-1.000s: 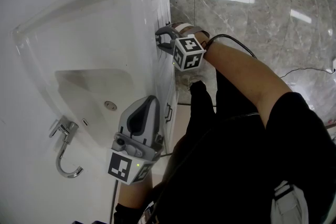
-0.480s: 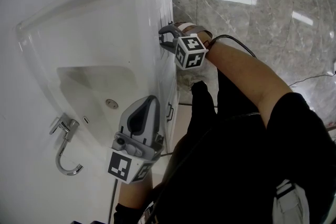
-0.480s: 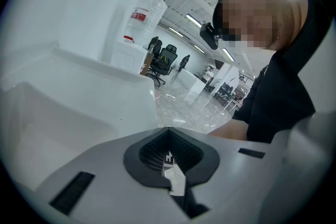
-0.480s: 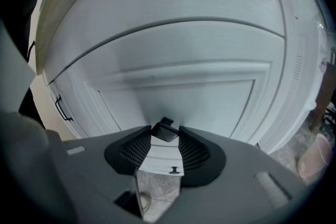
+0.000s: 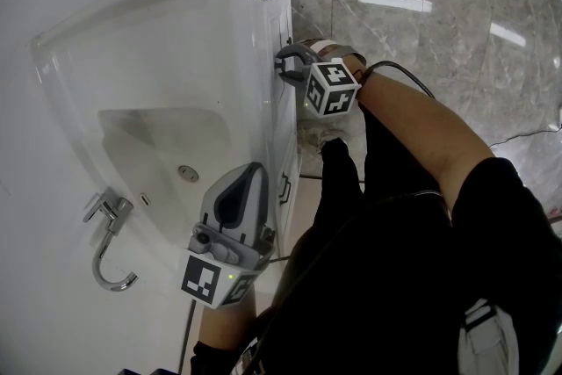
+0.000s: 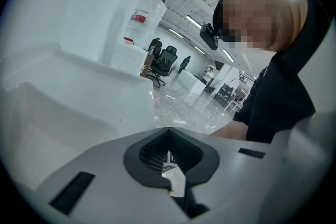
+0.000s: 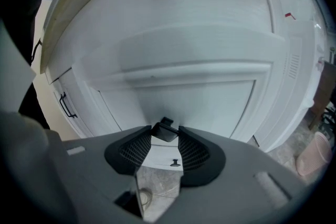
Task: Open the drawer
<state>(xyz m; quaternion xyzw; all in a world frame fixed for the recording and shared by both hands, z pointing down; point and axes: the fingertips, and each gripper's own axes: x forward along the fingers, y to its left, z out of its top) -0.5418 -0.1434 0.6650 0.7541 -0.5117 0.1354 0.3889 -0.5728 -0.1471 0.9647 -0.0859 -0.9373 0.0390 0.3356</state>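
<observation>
Step in hand, by my reading: securing the pull before extraction. The right gripper (image 7: 165,128) pointed down at the cabinet front. Its jaws stood wide, with the dark handle (image 7: 167,135) lodged between the tips. The handle filled that gap from pad to pad, so I rated it as grasped, though I could not confirm a firm clamp. The handle sat on the white drawer front (image 7: 210,102). As far as I could see, this panel lay flush with the surrounding cabinet (image 5: 279,22), and I saw no gap to show that the drawer had begun to slide. A small knob (image 7: 176,163) on a lower panel and a second black pull (image 7: 64,105) further left were untouched.

The left gripper (image 6: 168,132) was clenched on nothing, tips together. It hung over the front rim of the sink (image 5: 140,31), near the tap (image 5: 105,237) and apart from the drawer. I assigned it no part in this step.

Next move, as I judged it:
1. Firm the hold until both pads bore squarely on the handle.
2. Draw straight out from the cabinet face, along the drawer's own run, toward the open marble floor (image 5: 421,4).
3. Keep the wrist angle fixed throughout.

An oblique pull risked slipping the pads off the short handle or racking the drawer in its guides.
</observation>
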